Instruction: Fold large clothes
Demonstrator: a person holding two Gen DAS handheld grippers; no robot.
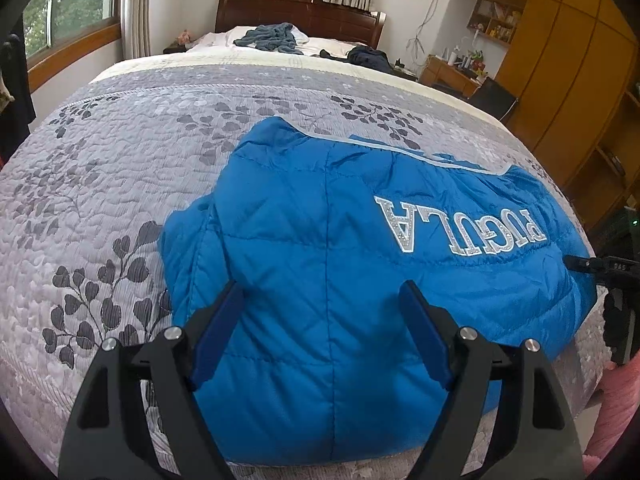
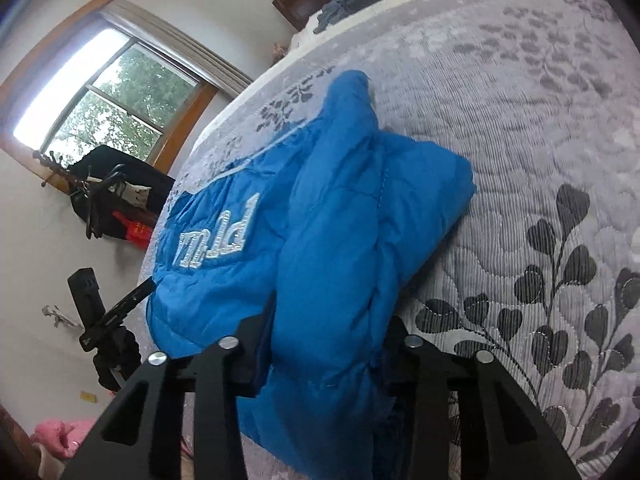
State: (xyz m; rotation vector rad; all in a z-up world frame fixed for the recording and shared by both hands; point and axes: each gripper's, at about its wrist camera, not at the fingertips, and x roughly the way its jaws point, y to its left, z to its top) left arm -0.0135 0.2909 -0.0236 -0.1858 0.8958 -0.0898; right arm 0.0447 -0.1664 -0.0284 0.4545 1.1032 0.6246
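Your left wrist camera sits low at the foot of the bed (image 1: 120, 184), level, looking along the mattress toward the headboard (image 1: 296, 10), close over the blue jacket (image 1: 320, 240), with the wardrobe (image 1: 560, 60) on its right. Your right wrist camera is rolled sideways, so the bed (image 2: 500, 120) climbs to the upper right and the window (image 2: 104, 96) leans at upper left. It is nearer still, and the jacket (image 2: 328, 220) fills its centre. Both views share the jacket, its white lettering, the leaf-patterned bedspread and the dark clothes by the headboard.
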